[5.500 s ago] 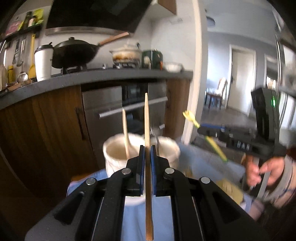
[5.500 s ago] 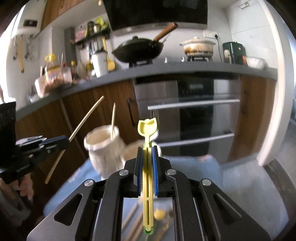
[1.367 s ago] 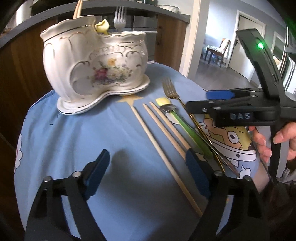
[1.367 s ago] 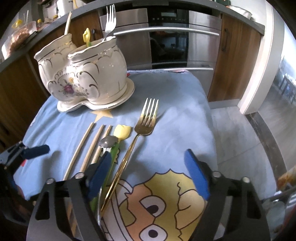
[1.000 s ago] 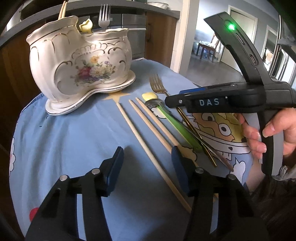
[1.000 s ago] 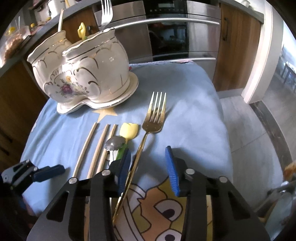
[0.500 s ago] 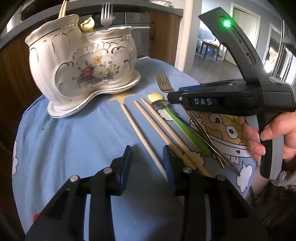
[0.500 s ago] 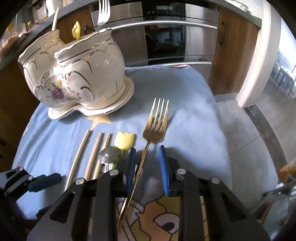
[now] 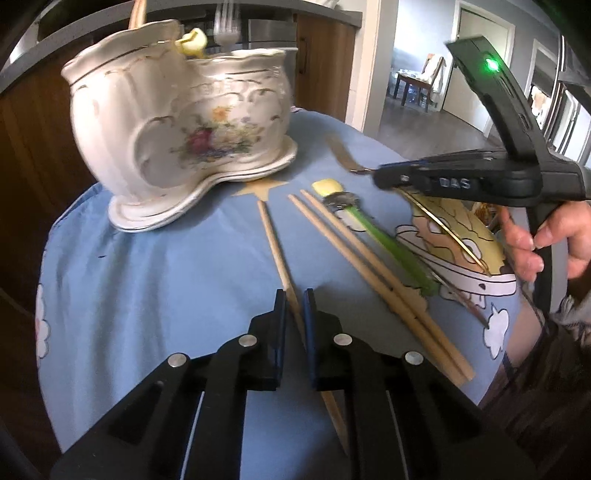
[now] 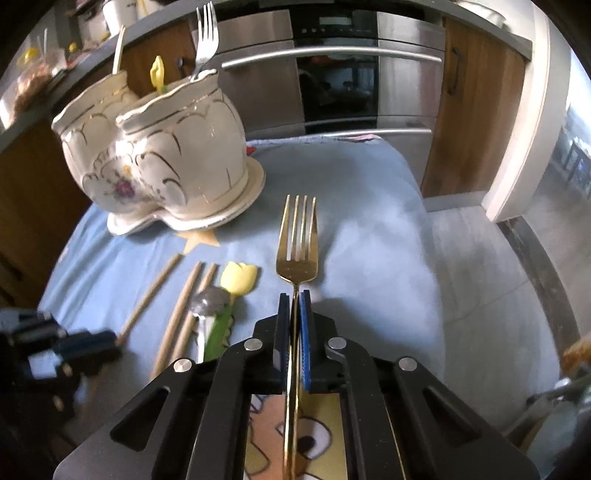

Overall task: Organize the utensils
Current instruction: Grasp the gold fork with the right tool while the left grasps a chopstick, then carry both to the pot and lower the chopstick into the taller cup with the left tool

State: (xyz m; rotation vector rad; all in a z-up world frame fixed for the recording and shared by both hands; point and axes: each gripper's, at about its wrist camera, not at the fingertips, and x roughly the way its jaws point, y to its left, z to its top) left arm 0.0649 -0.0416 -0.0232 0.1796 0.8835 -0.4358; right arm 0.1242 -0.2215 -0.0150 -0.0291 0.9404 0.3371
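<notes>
Two grippers mine, left gripper [image 9: 293, 301] clamped on lone chopstick [image 9: 275, 243], right gripper [image 10: 294, 304] clamped on gold fork [image 10: 297, 240], ceramic holder [image 10: 162, 155] at ten o'clock.

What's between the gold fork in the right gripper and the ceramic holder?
Nothing visible. The right gripper is shut on the gold fork, and only bare blue cloth lies between it and the ceramic holder. A silver fork already stands in the nearer compartment.

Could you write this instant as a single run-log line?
left gripper: shut on chopstick | right gripper: shut on gold fork | holder: partly filled
</notes>
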